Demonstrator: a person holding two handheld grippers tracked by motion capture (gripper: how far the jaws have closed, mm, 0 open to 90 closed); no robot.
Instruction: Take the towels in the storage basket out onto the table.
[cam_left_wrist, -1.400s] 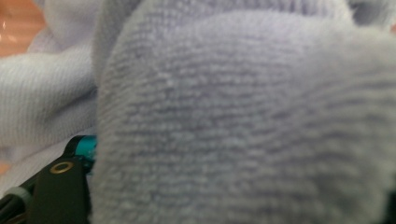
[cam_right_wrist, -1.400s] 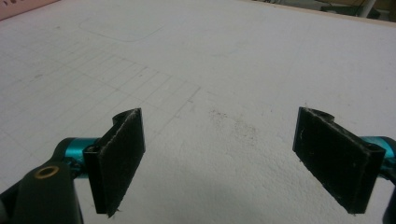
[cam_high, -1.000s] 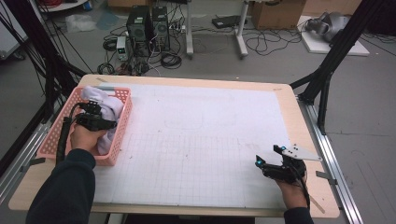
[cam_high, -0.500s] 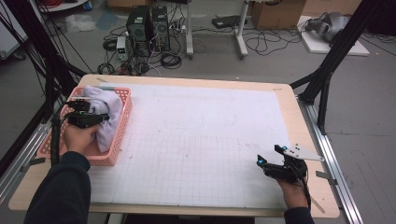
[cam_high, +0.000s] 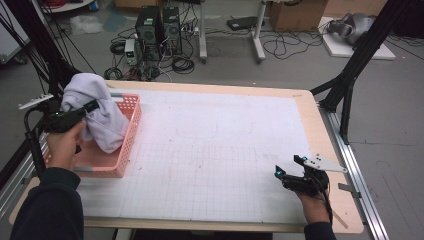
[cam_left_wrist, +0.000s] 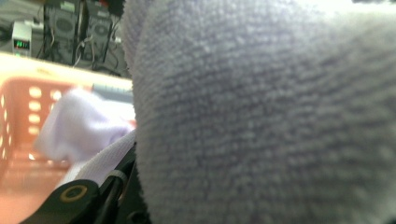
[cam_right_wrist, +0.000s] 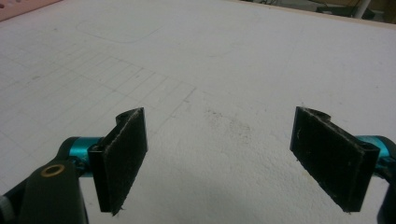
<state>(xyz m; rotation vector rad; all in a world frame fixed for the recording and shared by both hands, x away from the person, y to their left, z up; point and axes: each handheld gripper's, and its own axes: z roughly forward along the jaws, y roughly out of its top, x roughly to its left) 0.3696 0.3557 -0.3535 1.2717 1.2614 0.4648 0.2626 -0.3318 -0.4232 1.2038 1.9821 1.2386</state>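
high view: left gripper (cam_high: 89, 106) clamped on pale lilac towel (cam_high: 97, 117), jaws just closing on it, towel lifted above pink basket (cam_high: 116, 161) | left gripper view: towel pile up close (cam_left_wrist: 261, 121) — a second pale cloth (cam_left_wrist: 79, 128) lies in basket | right gripper (cam_right_wrist: 219, 156) — jaws spread wide over white mat (cam_right_wrist: 224, 60), nothing between

Left claw (cam_high: 92, 106) raised and clamped; right claw (cam_high: 290, 170) low, jaws apart.

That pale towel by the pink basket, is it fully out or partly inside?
Partly inside. The left claw holds the towel bunched above the basket, and its lower end hangs down within the basket's walls.
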